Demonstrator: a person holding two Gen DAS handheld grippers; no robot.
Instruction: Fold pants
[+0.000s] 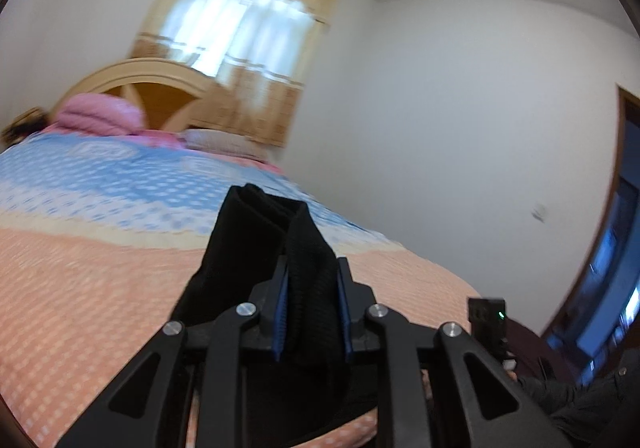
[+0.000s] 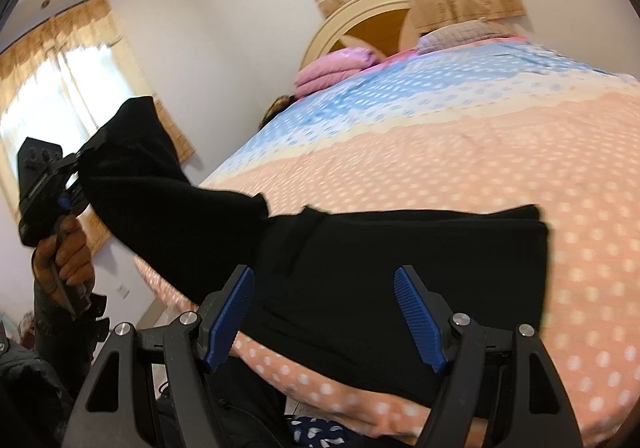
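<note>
The black pants (image 2: 380,280) lie partly folded on the near edge of the bed (image 2: 460,168). My left gripper (image 1: 312,284) is shut on one end of the pants (image 1: 280,248) and holds it up off the bed; it shows at the far left of the right wrist view (image 2: 74,172), with the black cloth stretched from it down to the bed. My right gripper (image 2: 324,284) is open, its blue pads (image 2: 230,320) apart just above the flat part of the pants, holding nothing.
The bed has a peach and blue dotted cover. A pink folded quilt (image 2: 336,68) and a pillow (image 2: 460,32) lie by the wooden headboard (image 2: 360,20). Curtained windows (image 1: 240,20) stand behind. A doorway (image 1: 612,248) is at right.
</note>
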